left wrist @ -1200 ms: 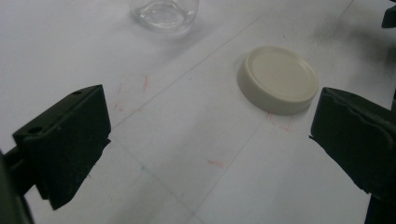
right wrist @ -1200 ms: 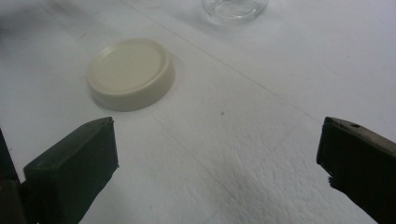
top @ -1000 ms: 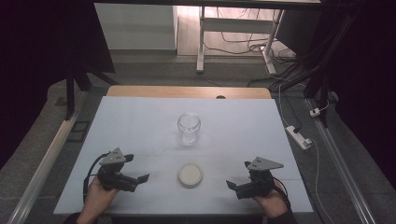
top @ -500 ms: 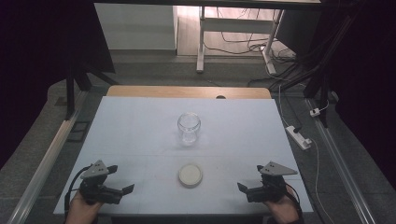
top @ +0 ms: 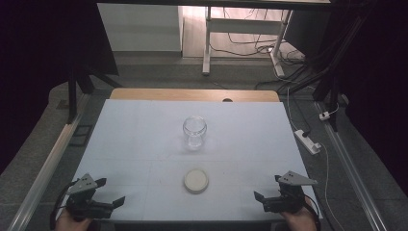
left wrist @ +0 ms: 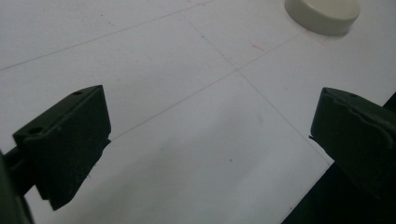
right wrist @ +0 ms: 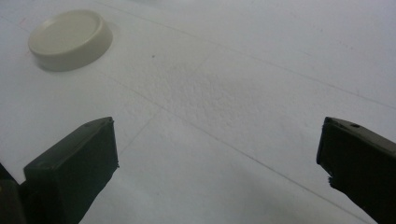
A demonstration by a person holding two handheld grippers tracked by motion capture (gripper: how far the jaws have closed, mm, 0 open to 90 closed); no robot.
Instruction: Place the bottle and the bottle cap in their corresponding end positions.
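Two things sit on the white table (top: 144, 134): a clear glass jar (top: 194, 131) standing upright near the middle, and a cream-coloured round lid (top: 196, 180) lying flat on the surface nearer the person, well apart from the jar. The jar's mouth looks uncovered, though the high view is too small to be sure.

At the table's near left corner, the left gripper (top: 115, 202) is held low by a hand, its jaws pointing inward toward the centre. In the left gripper view its two black jaws stand wide apart with nothing between them but bare table, and the lid (left wrist: 323, 15) shows at the top right, well beyond the tips.

At the near right corner, the right gripper (top: 260, 198) is likewise held low by the other hand, pointing inward. In the right gripper view its jaws are spread wide and hold nothing, with the lid (right wrist: 70, 39) at the upper left, well clear of them.

The lid lies roughly midway between the two grippers, touching neither.
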